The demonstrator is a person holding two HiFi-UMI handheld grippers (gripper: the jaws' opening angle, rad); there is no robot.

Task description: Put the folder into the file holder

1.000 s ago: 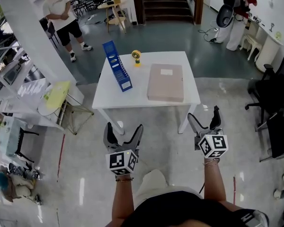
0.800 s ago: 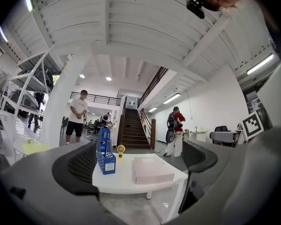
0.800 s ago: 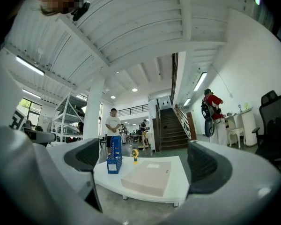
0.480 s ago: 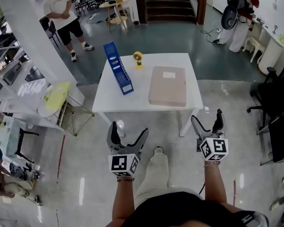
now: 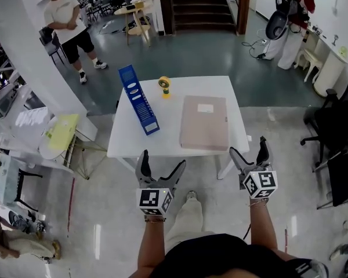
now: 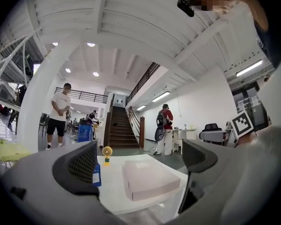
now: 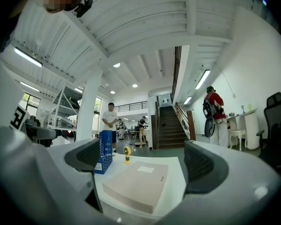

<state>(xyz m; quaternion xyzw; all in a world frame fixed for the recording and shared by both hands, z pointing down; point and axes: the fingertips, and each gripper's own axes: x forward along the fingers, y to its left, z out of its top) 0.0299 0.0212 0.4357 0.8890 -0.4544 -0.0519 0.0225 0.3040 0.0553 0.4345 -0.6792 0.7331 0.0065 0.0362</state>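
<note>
You've got a black top and pale beige trousers on, plus thin bands at both wrists. Your left gripper and right gripper match: grey curved jaws, dark mesh-textured pads, and a white cube with black square markers on each.

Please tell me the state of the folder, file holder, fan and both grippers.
Folder: closed, lying flat on the table.
File holder: upright, apart from the folder.
Fan: standing upright.
Left gripper: jaws open, empty.
Right gripper: jaws open, empty.
</note>
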